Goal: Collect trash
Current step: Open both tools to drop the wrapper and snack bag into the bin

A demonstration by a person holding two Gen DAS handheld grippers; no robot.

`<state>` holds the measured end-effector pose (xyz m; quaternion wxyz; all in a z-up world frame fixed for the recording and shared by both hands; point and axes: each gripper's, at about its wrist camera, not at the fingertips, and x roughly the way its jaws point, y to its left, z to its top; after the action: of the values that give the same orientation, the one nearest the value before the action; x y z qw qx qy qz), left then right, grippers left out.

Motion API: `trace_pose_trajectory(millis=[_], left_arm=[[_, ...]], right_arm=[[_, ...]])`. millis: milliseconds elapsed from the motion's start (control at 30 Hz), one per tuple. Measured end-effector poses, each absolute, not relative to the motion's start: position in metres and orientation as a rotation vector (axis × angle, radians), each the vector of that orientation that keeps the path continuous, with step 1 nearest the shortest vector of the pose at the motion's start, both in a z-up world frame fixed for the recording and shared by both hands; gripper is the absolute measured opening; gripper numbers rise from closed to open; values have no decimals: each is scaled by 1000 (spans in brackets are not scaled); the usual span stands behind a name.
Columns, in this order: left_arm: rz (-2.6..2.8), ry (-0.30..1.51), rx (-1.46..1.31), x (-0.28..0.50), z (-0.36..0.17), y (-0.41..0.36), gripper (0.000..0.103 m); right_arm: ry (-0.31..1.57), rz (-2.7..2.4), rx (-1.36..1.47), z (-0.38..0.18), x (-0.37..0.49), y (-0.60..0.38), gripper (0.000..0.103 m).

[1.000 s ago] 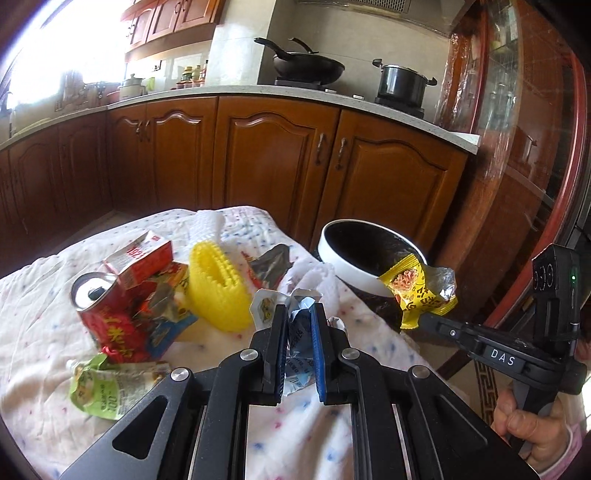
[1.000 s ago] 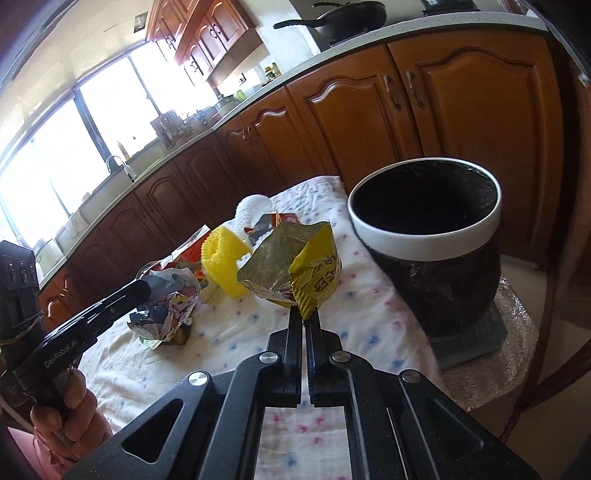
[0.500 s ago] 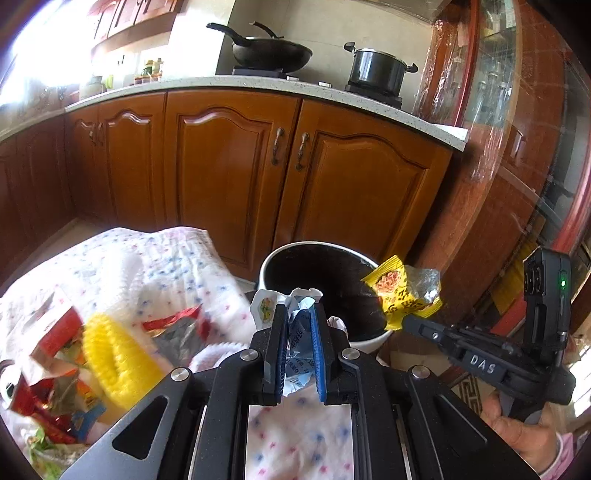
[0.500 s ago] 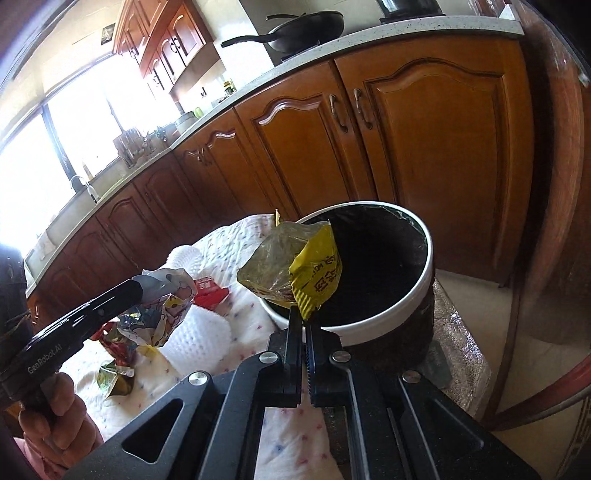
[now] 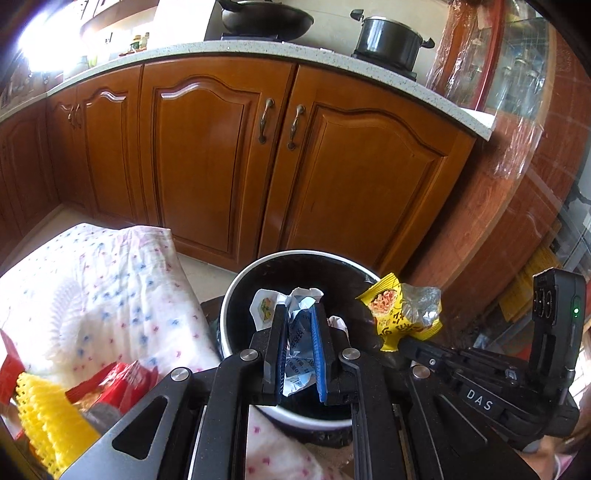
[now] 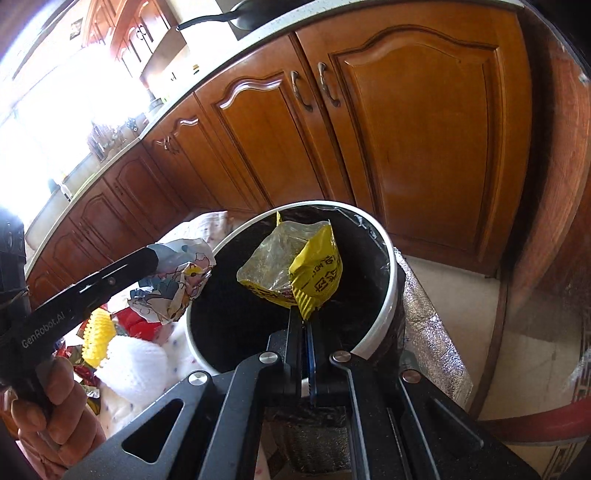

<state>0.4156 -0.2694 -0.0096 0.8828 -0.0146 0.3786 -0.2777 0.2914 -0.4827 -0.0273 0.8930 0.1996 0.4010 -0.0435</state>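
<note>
Gripping wrappers, both tools now hang over the bin (image 6: pixel 373 332), apparently; earlier they were above the table (image 5: pixel 110 280).

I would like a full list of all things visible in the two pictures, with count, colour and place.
trash bin: one, white rim, black liner, beside table
yellow wrapper: one, in right gripper, over bin
crumpled blue-white wrapper: one, in left gripper, over bin
foam net: one, yellow, on table
red wrappers: several, on table
tablecloth: one, white, dotted
cabinets: brown, behind
wok, pot: black, on counter
left gripper: black, shut on wrapper
right gripper: black, shut on wrapper
hand: holding left gripper
</note>
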Motion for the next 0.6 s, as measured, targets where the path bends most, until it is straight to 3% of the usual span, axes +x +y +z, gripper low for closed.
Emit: trace_pose_trajectory(millis=[133, 233, 267, 300, 367, 500, 600], left_arm=[[-577, 829, -21, 434, -20, -285, 13], [-576, 842, -26, 440, -24, -293, 28], [-576, 842, -29, 439, -24, -293, 41], [-575, 836, -33, 439, -24, -293, 50], [-572, 821, -31, 434, -22, -290, 50], [-571, 800, -47, 415, -18, -276, 55], [-558, 780, -63, 394, -18, -258, 61]], right_arm=[[854, -96, 422, -34, 301, -490, 7], [868, -94, 420, -38, 307, -493, 8], [870, -91, 424, -38, 308, -493, 11], [871, -95, 423, -39, 309, -494, 16], [859, -90, 430, -39, 306, -495, 42], [822, -94, 450, -37, 295, -492, 50], [787, -91, 474, -34, 285, -489, 73]])
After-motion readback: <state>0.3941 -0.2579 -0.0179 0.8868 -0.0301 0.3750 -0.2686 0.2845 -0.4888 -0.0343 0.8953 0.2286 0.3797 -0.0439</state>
